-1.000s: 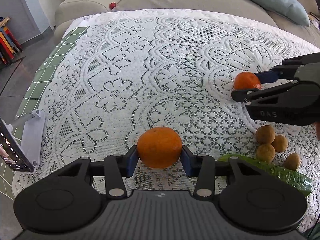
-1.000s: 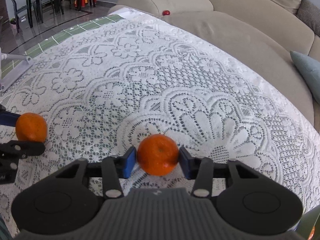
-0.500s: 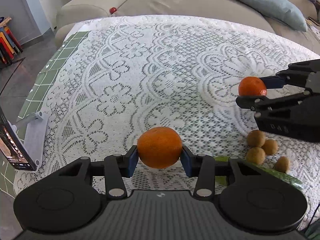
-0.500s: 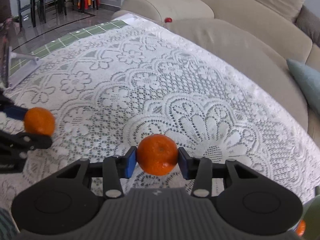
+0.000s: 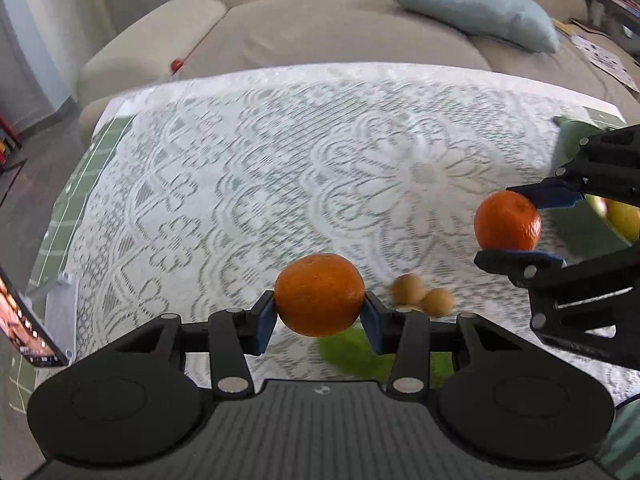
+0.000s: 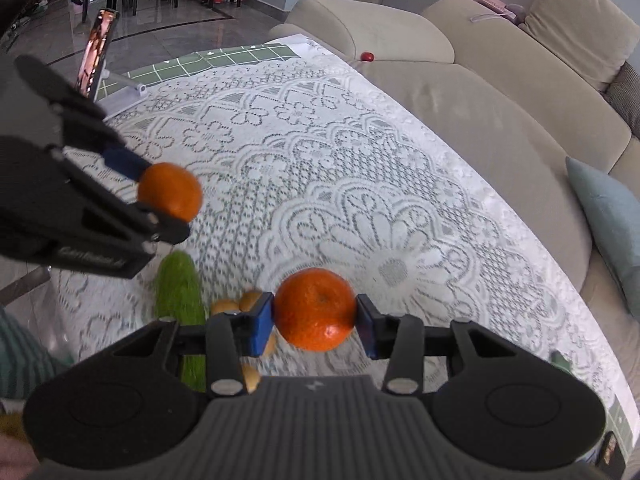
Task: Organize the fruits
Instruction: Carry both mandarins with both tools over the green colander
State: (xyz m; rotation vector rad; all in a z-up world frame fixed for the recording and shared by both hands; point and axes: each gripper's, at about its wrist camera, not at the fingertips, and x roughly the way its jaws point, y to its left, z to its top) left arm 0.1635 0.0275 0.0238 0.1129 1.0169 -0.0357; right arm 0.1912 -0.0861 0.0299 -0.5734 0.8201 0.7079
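Clamping an orange [image 5: 319,295] between its blue pads, the left gripper [image 5: 319,312] held the fruit clear above the lace cloth [image 5: 280,152]. That orange was round, a little flattened, deep orange with a fine pebbled skin. The right gripper [image 6: 316,320] likewise pressed its pads on both sides of a mandarin [image 6: 315,309], which was smaller, glossy, with a small stem dimple facing the camera and a bright highlight low on its right side. Both fruits hung off the table, neither touching the cloth.

From the left wrist view the right gripper [image 5: 508,224] appeared at the right edge, its mandarin [image 5: 507,221] pinched from above and below by the two pads. From the right wrist view the left gripper [image 6: 160,196] came in from the left with its orange [image 6: 170,191] at the fingertips. White lettering ran along that gripper's black body, too blurred to read.

Below the held fruits lay small brown round fruits [image 5: 424,296] close together, and a green cucumber [image 6: 178,284] just beside them, both blurred. A yellow fruit [image 5: 624,216] showed partly behind the right gripper. A phone [image 6: 96,52] on a stand stood at the table's edge, its screen unreadable. A sofa [image 6: 480,92] ran behind the table with a pale blue cushion [image 5: 480,12] and a small red ball [image 6: 367,56] on it.
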